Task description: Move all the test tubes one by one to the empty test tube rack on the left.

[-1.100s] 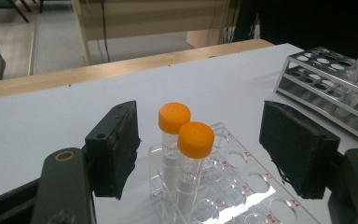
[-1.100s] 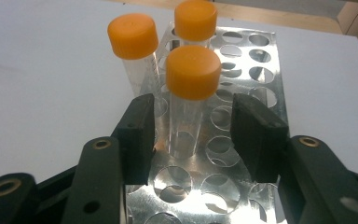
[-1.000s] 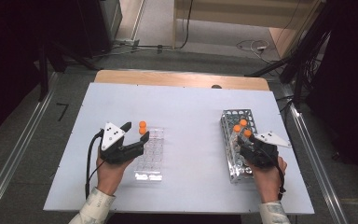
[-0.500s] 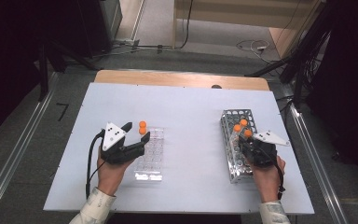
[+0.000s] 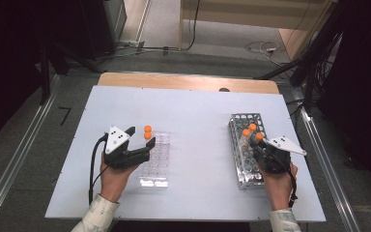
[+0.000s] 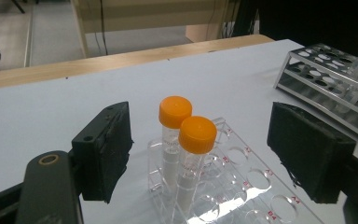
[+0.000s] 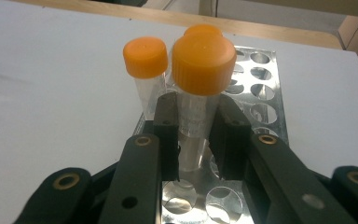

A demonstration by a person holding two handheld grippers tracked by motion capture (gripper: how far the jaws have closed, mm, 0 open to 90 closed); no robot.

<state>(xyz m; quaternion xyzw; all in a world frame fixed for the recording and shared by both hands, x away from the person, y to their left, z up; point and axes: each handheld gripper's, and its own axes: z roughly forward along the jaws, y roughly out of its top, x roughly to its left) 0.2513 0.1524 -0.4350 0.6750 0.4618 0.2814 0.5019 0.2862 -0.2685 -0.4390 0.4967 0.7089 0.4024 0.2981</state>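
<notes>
Orange-capped tube (image 7: 196,88) stands in the metal rack (image 7: 261,88), nearest of three, with the right gripper (image 7: 196,135) clamped on its clear wall — tugged at a slant, it could bind in its hole and drag the rack. Left gripper (image 6: 205,154) has just been widening, pads clear of two tubes (image 6: 186,154) in the clear tray (image 6: 242,186); the high view hides that gap.

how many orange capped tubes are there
5: two stand in the clear rack at and; three in the metal rack at and.
</notes>
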